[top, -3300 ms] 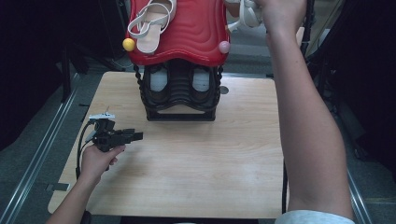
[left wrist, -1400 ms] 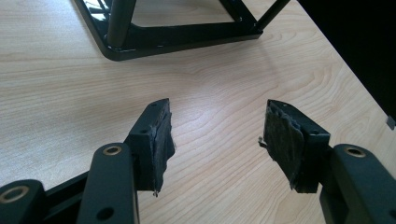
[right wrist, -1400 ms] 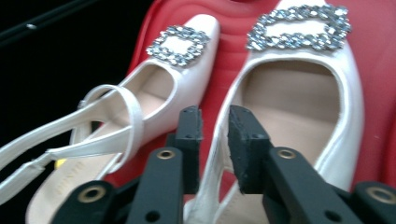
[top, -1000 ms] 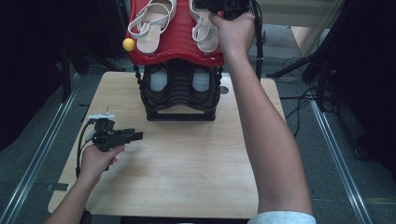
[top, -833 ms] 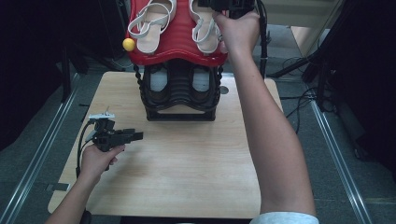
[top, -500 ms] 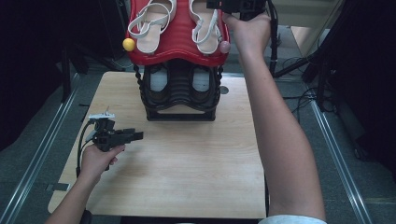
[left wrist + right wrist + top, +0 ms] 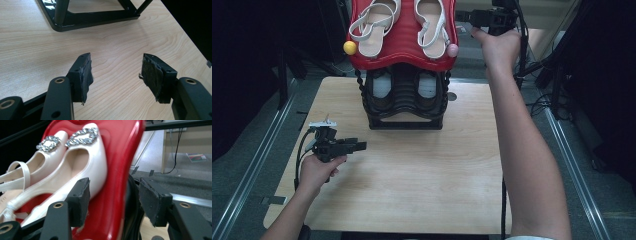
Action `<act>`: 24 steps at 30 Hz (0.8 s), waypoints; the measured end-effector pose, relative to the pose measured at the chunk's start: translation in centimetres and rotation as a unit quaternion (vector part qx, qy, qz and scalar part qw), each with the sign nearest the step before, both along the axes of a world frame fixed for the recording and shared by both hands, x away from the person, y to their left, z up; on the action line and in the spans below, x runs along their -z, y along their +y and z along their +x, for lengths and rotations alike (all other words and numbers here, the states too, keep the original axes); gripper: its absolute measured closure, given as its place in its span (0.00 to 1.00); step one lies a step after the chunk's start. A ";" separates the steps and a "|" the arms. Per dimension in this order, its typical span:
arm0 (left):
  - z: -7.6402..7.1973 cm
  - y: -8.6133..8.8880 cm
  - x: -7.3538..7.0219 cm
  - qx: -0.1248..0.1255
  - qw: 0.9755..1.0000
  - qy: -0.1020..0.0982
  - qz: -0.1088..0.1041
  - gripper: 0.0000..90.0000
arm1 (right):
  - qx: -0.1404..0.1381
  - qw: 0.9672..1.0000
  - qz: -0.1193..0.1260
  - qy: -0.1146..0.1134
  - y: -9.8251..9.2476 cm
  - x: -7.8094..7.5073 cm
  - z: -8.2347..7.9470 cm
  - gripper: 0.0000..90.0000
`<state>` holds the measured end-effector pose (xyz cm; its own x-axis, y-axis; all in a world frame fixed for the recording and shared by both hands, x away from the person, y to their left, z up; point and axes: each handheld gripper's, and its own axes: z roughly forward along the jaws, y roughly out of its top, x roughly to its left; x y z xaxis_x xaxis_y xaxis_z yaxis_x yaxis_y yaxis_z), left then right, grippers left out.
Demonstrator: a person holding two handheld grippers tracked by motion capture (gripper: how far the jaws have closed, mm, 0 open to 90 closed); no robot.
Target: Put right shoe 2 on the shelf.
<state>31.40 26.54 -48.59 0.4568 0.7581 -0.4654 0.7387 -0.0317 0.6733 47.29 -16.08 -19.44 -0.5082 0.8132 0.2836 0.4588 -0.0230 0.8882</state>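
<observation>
Two white sandals (image 7: 431, 25) up on the red top shelf (image 7: 404, 50) of a black shoe rack (image 7: 404, 107) at the far edge of the wooden worktop (image 7: 422, 175). Side by side, toes pointing away, shiny buckles (image 7: 82, 136) on the toes. A yellow ball (image 7: 349, 48) at the shelf's left corner, a pink ball (image 7: 452, 50) at its right. Darker shoes (image 7: 381, 85) on the lower shelf.

Right gripper (image 7: 462, 16) held high, just beside the right rim of the red shelf. Jaws just been opening, now wide apart, nothing pinched; the red rim seen between them.

Left gripper (image 7: 362, 146) low over the worktop, well apart from the rack. Jaws wide open, only bare wood between.
</observation>
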 end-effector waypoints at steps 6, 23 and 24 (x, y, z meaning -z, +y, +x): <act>0.1 0.0 0.0 0.000 1.000 0.002 0.001 0.46 | 0.012 1.000 0.001 0.009 -2.3 1.3 0.0 0.49; 0.2 0.0 0.0 -0.003 1.000 0.002 0.002 0.46 | 0.003 1.000 -0.002 0.030 -5.4 6.8 -2.8 0.49; 0.2 0.0 0.1 -0.003 1.000 0.002 0.001 0.46 | 0.003 0.999 0.004 0.033 -5.5 7.2 -3.0 0.49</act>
